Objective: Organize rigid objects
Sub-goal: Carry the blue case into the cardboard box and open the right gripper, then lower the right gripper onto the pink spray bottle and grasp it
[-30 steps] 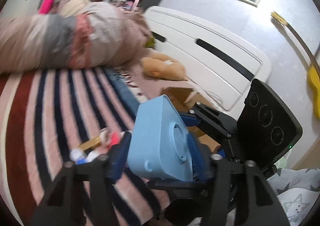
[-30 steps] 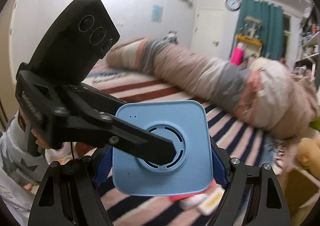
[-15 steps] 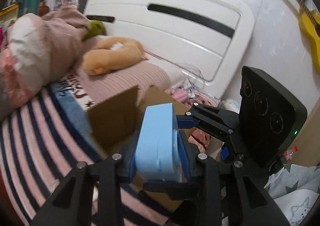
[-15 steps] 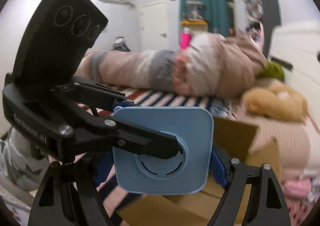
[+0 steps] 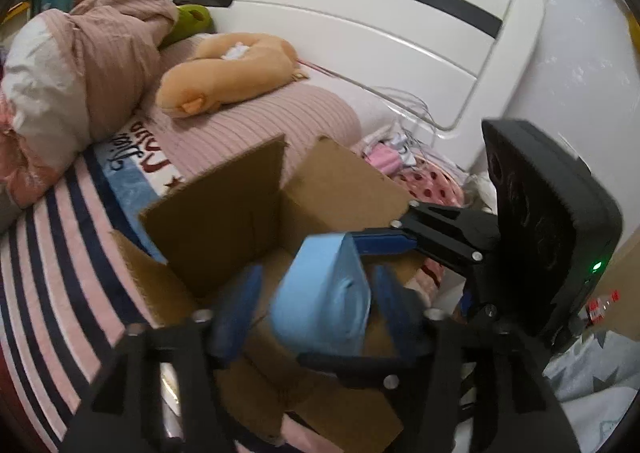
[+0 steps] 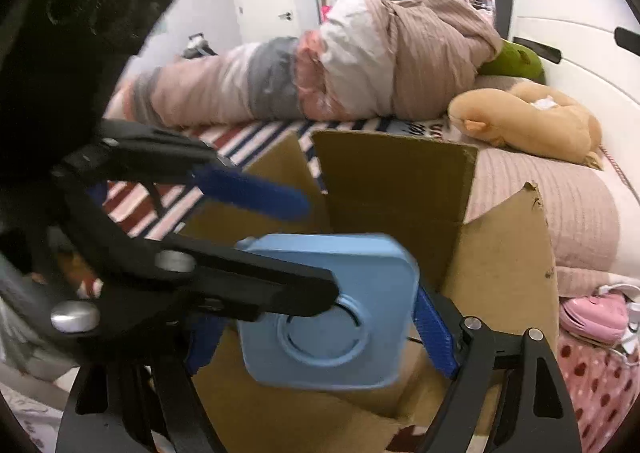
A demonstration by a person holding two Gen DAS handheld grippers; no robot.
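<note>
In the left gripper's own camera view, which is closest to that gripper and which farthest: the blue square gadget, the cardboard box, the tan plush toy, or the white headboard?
1. Blue square gadget: between the left gripper fingers, whose jaws are opening.
2. Cardboard box: open, just beneath and ahead.
3. Tan plush toy: beyond the box, on the bed.
4. White headboard: farthest, behind the toy.

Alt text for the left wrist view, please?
A light blue box hangs over an open carton on a striped bed, between the left tool's opening blue pads, which stand clear of it. The right tool reaches in from the right.
</note>
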